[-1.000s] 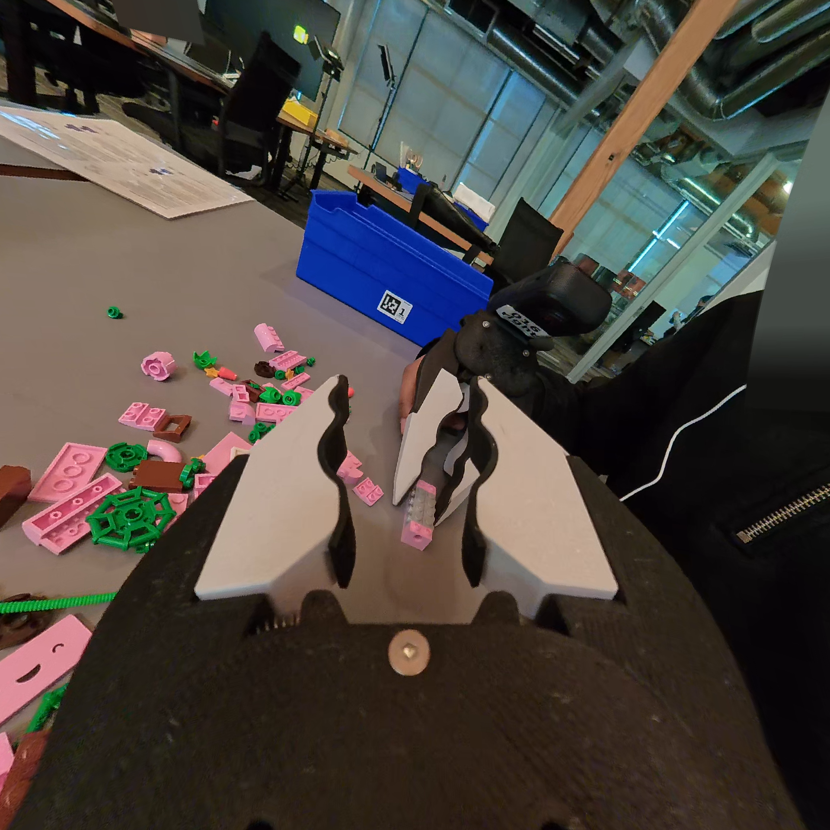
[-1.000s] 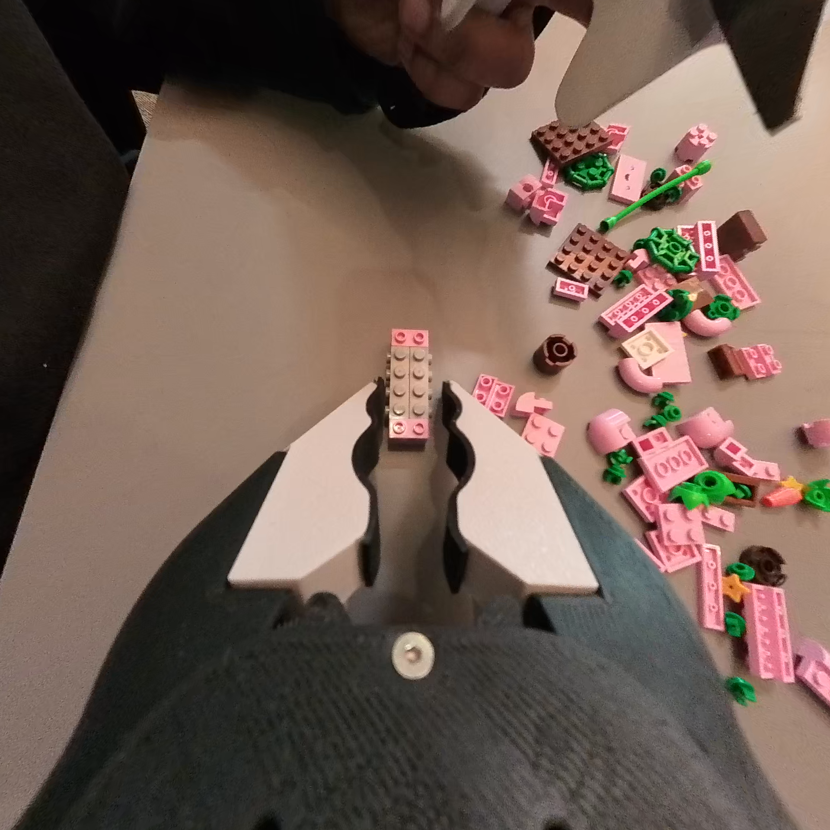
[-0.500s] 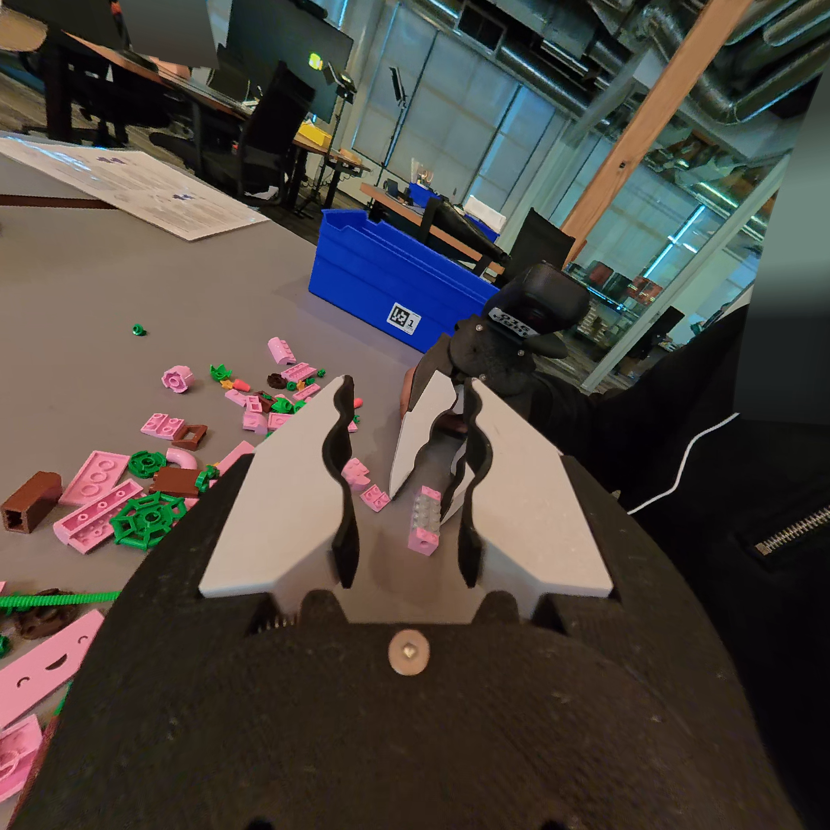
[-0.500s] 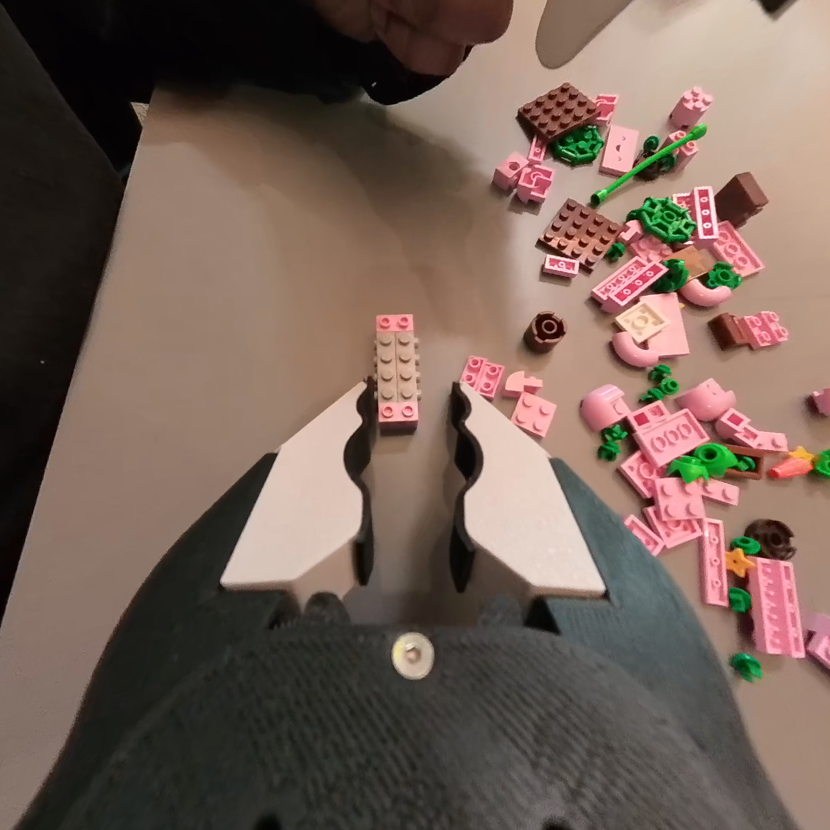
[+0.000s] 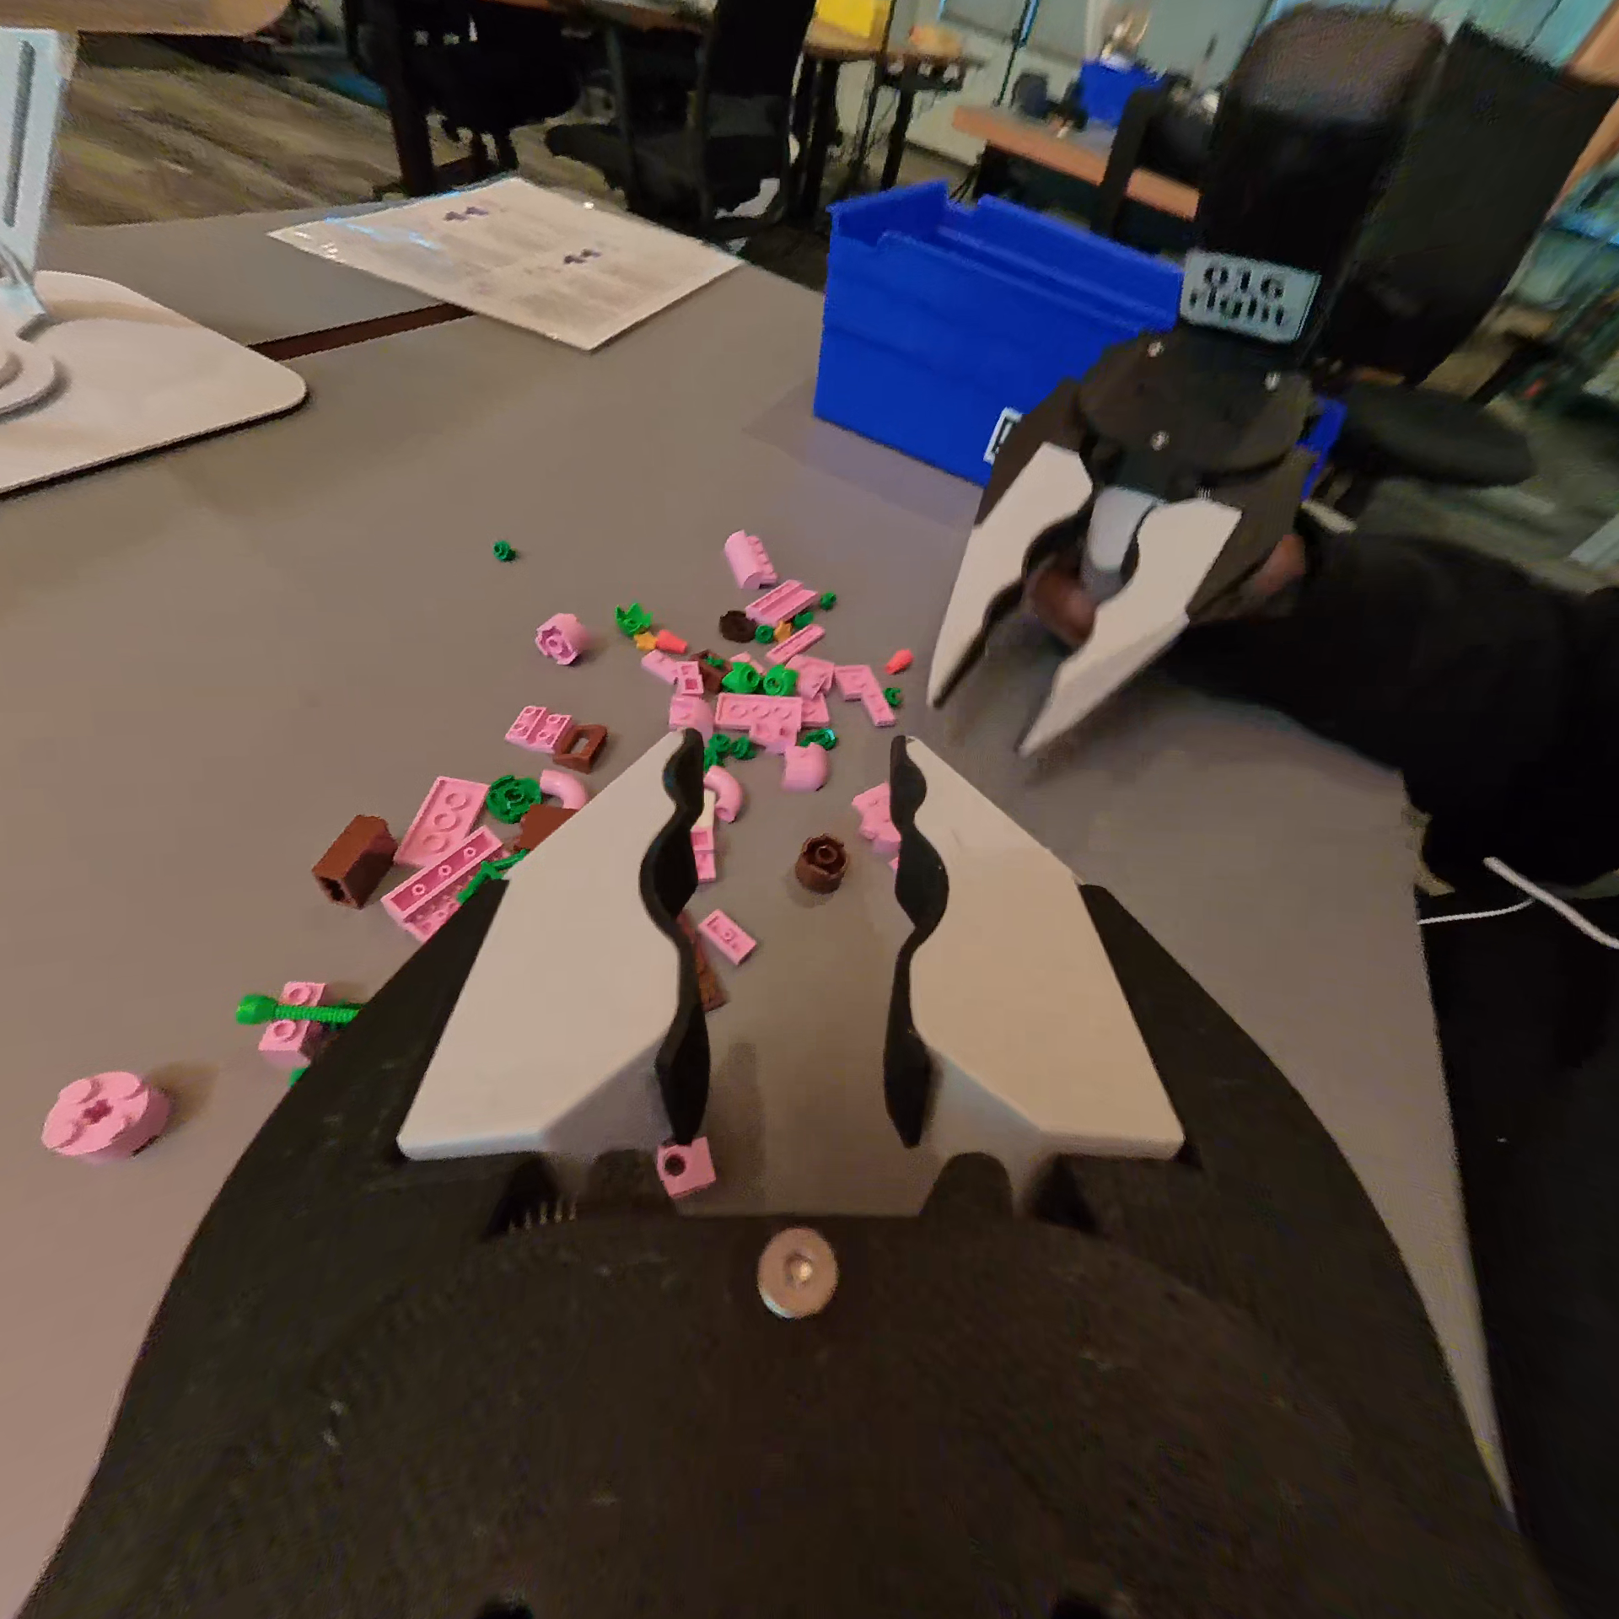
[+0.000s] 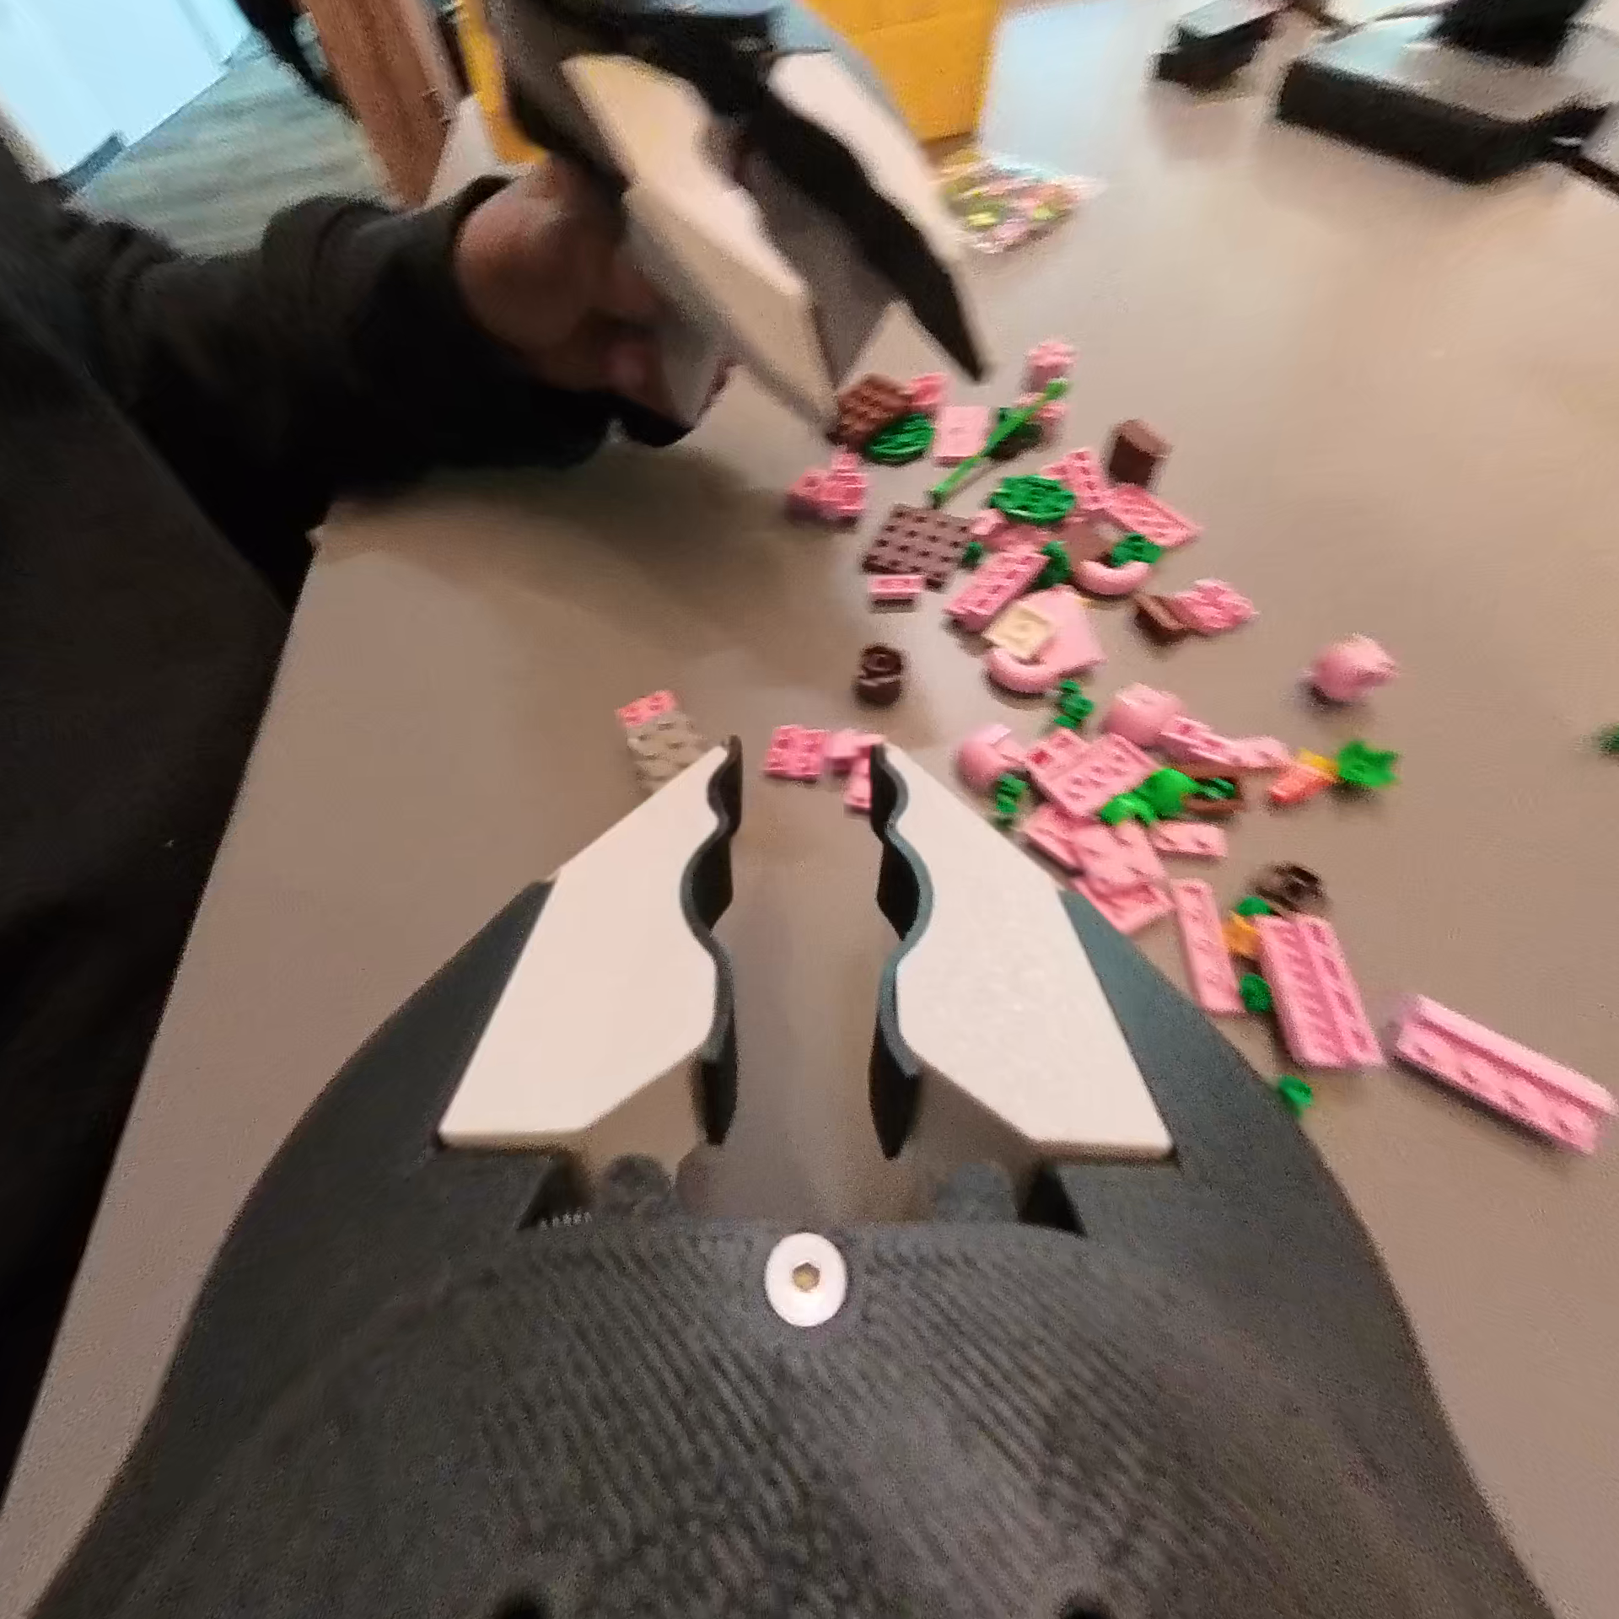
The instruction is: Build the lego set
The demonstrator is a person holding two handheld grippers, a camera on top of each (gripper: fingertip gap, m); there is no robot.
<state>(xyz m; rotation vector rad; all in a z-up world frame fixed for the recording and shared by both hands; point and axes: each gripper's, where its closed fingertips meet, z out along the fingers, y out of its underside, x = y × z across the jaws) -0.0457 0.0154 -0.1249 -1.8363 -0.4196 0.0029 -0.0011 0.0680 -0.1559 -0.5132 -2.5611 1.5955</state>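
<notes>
Both the left gripper (image 5: pixel 793 762) and right gripper (image 6: pixel 802 753) hover with jaws apart and empty above the desk (image 5: pixel 263 613), the pink-and-grey lego stack (image 6: pixel 661 740) lying mid-frame just left of the right jaws' tips.

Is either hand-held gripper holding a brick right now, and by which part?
No. The left hand-held gripper and the right hand-held gripper are both open and hold nothing. The pink and grey brick stack lies on the table.
</notes>
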